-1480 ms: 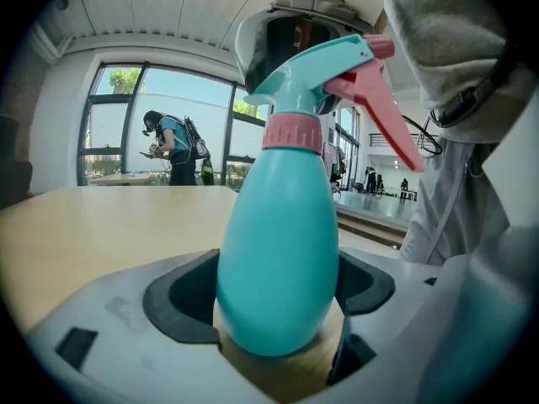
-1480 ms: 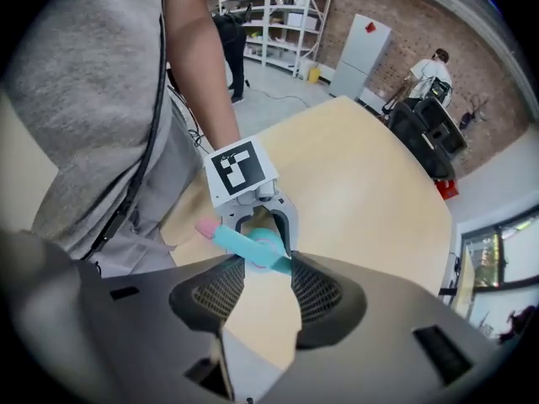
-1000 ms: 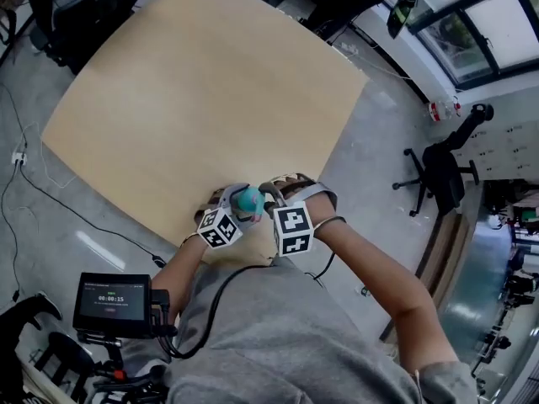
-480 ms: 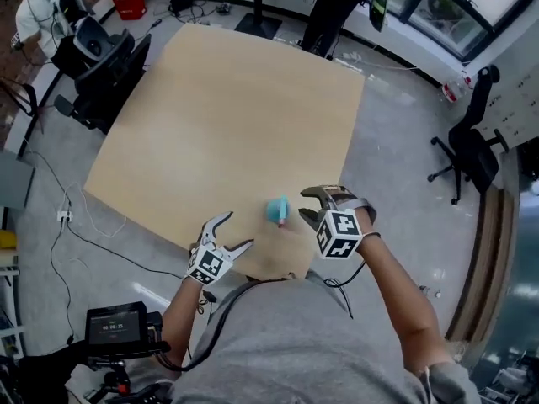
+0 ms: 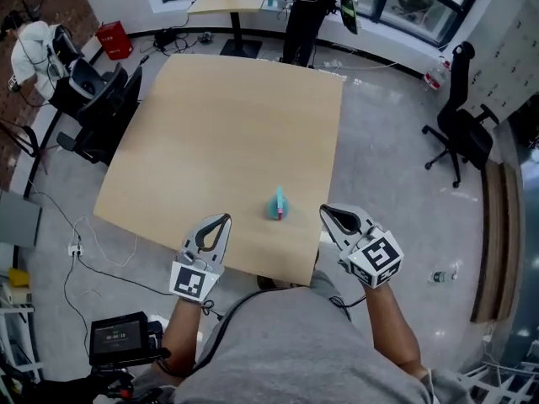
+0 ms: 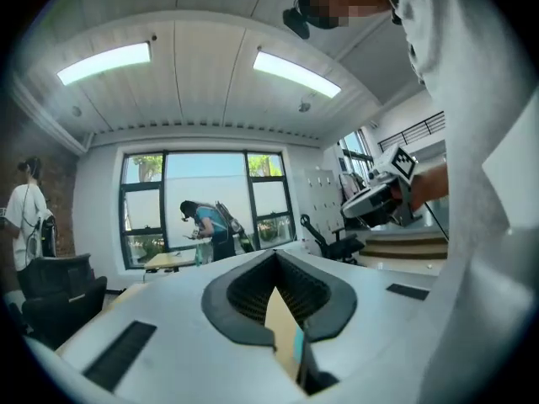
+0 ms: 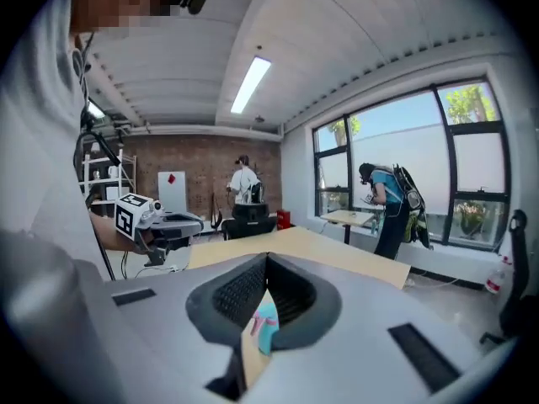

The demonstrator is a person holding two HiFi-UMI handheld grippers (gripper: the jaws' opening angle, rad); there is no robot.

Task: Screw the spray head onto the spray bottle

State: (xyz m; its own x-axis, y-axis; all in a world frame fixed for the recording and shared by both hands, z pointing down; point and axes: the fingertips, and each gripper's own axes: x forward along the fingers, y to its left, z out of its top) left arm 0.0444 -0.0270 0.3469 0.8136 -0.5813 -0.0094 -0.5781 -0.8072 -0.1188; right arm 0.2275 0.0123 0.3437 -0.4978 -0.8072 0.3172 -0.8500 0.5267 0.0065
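The teal spray bottle (image 5: 279, 204), with a pink part on its spray head, rests on the tan table (image 5: 219, 124) near the front edge, and nothing holds it. My left gripper (image 5: 221, 220) hangs to its left and nearer me. My right gripper (image 5: 329, 213) hangs to its right. Both sets of jaws have just been closing and now stand shut with nothing between them. In the left gripper view the shut left gripper (image 6: 274, 257) points level across the room and shows the right gripper (image 6: 379, 202) beside it. A sliver of the bottle (image 7: 265, 322) shows below the shut right gripper (image 7: 268, 261).
Black office chairs stand left of the table (image 5: 97, 99) and at the far right (image 5: 459, 133). A person (image 5: 307, 7) bends at a small table by the windows, and another (image 5: 34, 45) is at the far left. A small screen (image 5: 122, 335) sits near my left hip.
Both grippers have let go of the bottle, drawn back toward me and apart, and risen. Their jaws, spread half a second ago, are shut. The bottle stays on the table.
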